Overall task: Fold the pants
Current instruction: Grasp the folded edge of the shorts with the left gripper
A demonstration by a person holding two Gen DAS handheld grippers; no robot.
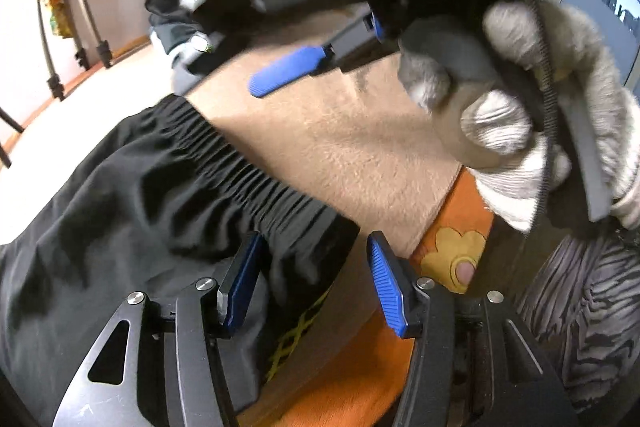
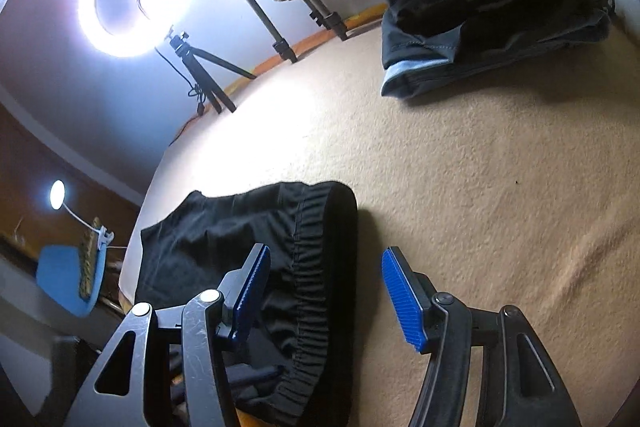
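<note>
Black pants [image 2: 256,247] waistband between open left claw [image 1: 316,279]

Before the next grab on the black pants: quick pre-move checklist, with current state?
1. Left tongs open: ok, pads apart, nothing held.
2. Right tongs open: ok, pads apart, nothing held.
3. Elastic waistband in reach of both: ok, it lies near both tips; contact cannot tell.
4. Black pants flat on the beige blanket: not ok, the fabric is rumpled near the waistband.
5. Fold area clear of the folded clothes pile: ok, the pile sits apart at the far side.
6. Tongs clear of each other: cannot tell; the left wrist view shows the gloved right hand close above.
</note>
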